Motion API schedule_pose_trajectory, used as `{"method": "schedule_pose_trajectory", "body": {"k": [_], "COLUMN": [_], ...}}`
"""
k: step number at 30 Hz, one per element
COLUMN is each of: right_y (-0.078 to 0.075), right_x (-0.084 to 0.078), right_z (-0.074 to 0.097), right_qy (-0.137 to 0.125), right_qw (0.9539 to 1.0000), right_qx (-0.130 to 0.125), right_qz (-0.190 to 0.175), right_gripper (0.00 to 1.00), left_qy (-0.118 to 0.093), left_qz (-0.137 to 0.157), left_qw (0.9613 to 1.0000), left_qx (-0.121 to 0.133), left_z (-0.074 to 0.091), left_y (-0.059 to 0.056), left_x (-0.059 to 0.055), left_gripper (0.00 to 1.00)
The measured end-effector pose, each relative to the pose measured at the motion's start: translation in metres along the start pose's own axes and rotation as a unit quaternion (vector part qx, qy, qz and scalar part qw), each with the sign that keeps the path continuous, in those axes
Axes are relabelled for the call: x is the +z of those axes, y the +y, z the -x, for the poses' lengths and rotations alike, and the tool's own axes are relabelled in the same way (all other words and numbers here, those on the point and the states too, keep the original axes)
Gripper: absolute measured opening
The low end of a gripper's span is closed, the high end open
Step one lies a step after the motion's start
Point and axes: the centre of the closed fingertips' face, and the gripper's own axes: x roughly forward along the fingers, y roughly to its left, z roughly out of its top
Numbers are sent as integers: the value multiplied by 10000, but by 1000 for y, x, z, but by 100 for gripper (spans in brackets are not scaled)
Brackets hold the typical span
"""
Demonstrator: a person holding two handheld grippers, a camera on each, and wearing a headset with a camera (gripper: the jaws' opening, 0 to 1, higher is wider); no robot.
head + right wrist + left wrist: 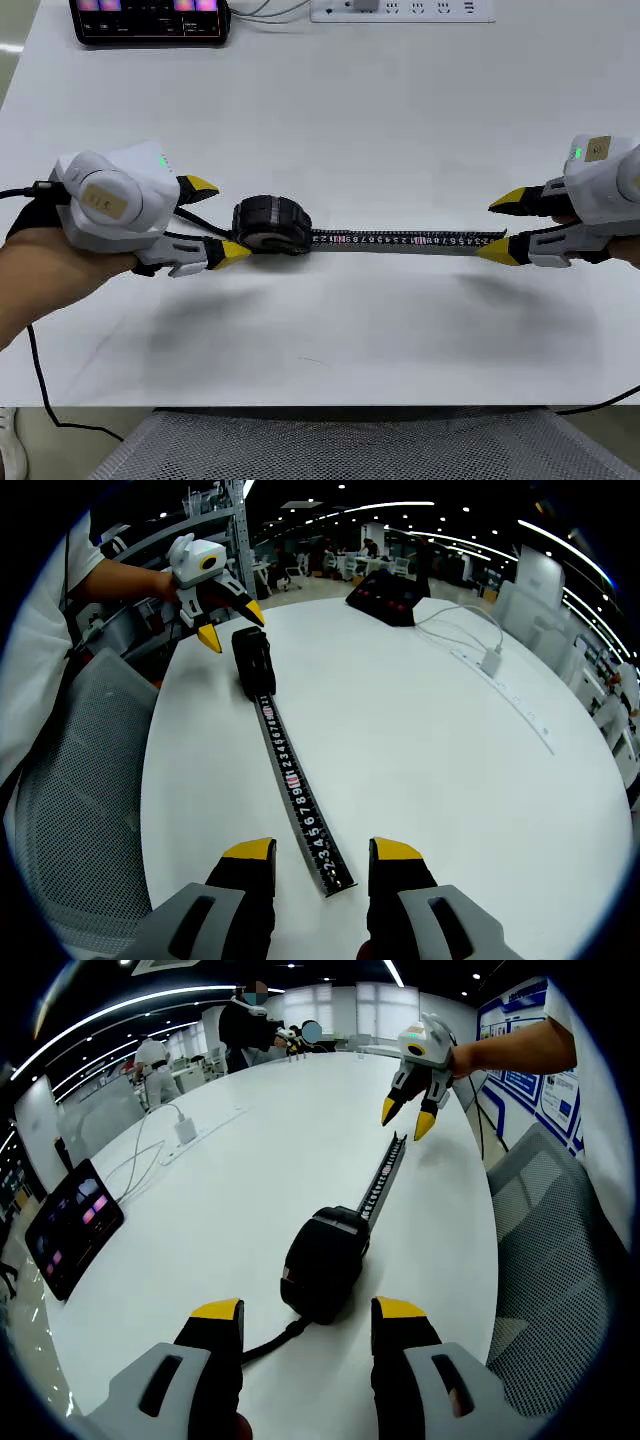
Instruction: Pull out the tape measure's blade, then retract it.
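Note:
A black tape measure case [272, 224] lies on the white table [330, 120], with its blade [410, 240] pulled out flat to the right. My left gripper [218, 218] stands open just left of the case, one tip on each side of its rear. In the left gripper view the case [325, 1258] sits just ahead of the open left gripper [309, 1310], and a black strap trails from it toward the fingers. My right gripper [500, 225] is open at the blade's far end. In the right gripper view the blade tip [335, 883] lies on the table between the tips of the right gripper [322, 850], ungripped.
A dark tablet [150, 20] with a pink screen and a white power strip [400, 10] with cables sit at the table's far edge. A grey mesh chair [330, 445] stands at the near edge. People are at the table's far end [250, 1020].

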Motion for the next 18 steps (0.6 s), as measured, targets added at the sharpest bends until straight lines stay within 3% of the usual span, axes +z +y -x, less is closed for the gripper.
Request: {"method": "schedule_pose_trajectory", "body": {"k": [8, 18], "right_y": [5, 17], "right_x": [-1, -7], "right_z": [7, 18], "right_qy": [-88, -262], "right_qw": [9998, 9986], "right_qx": [-148, -364], "right_qz": [-110, -292], "right_gripper": [39, 47], "left_qy": [-79, -125], "left_qz": [298, 702], "left_qw": [9994, 9970], "left_qx": [160, 291], "left_z": [21, 40], "left_y": [-1, -9], "left_x": [-11, -34], "left_gripper": [51, 56]}}
